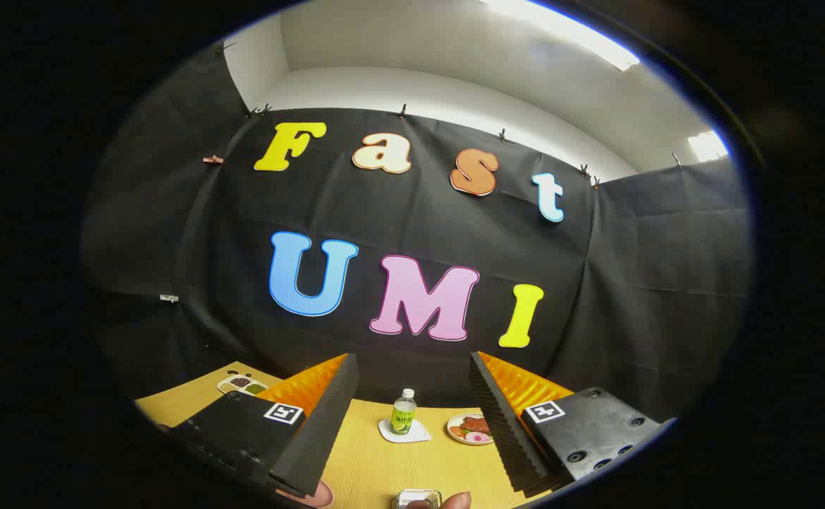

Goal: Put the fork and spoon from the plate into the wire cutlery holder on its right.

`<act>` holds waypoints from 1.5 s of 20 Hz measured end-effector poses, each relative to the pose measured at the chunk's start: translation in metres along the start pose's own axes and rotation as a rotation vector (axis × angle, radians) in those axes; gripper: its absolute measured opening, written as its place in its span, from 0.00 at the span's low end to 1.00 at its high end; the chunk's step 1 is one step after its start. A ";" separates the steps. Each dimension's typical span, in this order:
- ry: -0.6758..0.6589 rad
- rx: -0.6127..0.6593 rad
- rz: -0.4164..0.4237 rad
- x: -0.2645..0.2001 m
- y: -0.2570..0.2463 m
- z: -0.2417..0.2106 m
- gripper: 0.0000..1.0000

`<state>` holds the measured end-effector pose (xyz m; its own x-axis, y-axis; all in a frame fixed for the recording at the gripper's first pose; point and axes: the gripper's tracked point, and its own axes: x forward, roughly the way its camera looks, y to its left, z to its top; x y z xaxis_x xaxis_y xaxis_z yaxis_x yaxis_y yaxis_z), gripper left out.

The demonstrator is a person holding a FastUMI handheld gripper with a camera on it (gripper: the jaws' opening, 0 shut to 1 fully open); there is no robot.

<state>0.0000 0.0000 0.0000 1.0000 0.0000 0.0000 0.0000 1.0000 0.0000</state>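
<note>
Hand-held gripper point(412, 417): raised above the surface, pointed level toward the booth wall; fingers spread wide, nothing between them. Surface point(377, 466): light wood grain, seen between and below the fingers. Bottle point(403, 412): small, clear, pale cap, green label; upright on a white coaster point(405, 433), beyond the fingers and between them, near the far side of the surface. Dish point(470, 428): round, pale, holding food in red, pink and green; just beside the coaster, partly hidden by the right finger point(504, 417). Tray point(242, 384): small, white, divided into compartments with dark and green contents; at the far corner of the surface, beyond the left finger point(320, 424). Holder point(419, 498): a shiny wire-like item at the near side of the surface, between the fingers and below them, cut off so that its contents cannot be told. Fingertip point(452, 501): a person's, touching or just beside the holder. A round reddish rim point(317, 495) peeks out under the left finger; whether it is the plate cannot be told. Fork and spoon: position cannot be told.
</note>
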 end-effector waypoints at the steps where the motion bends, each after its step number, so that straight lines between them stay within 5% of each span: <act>1: 0.000 -0.003 0.004 0.000 0.002 0.000 0.98; 19: 0.015 -0.005 0.022 -0.009 0.010 -0.001 0.98; 30: 0.219 -0.014 0.247 -0.021 0.070 -0.064 0.98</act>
<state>-0.0207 0.0702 -0.0642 0.9461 0.2407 -0.2169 -0.2437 0.9698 0.0131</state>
